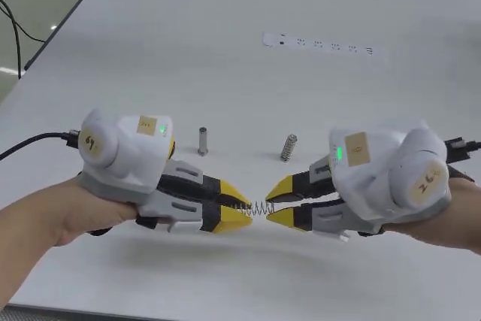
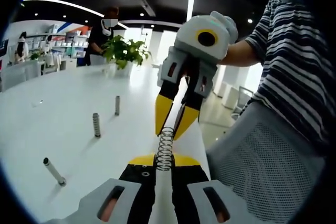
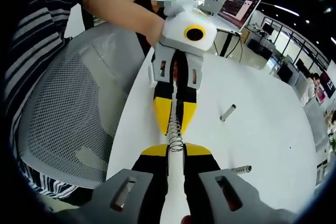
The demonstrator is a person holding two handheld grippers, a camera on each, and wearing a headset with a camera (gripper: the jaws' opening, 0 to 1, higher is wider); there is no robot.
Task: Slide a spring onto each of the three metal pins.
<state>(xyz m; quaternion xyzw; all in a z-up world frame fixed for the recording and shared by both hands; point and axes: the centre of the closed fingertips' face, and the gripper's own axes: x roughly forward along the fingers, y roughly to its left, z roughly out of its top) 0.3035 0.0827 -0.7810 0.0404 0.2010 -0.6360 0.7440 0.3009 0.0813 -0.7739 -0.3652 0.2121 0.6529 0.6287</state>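
A small steel spring [image 1: 259, 206] hangs level above the table, stretched between my two grippers. My left gripper [image 1: 246, 212] is shut on its left end and my right gripper [image 1: 269, 205] on its right end, yellow tips facing each other. In the left gripper view the spring [image 2: 165, 148] runs from my own jaws up to the right gripper [image 2: 177, 121]. In the right gripper view the spring [image 3: 177, 129] reaches the left gripper [image 3: 176, 116]. A bare pin [image 1: 202, 140] stands upright behind, and a pin wearing a spring [image 1: 288, 148] stands to its right. A third, bare pin [image 2: 117, 105] stands farther off.
A white power strip [image 1: 319, 44] lies at the back of the white table [image 1: 225, 50]. A black cable [image 1: 15, 31] runs along the far left edge. A mesh office chair [image 3: 68, 124] and the person's striped shirt [image 2: 294, 61] are close behind the grippers.
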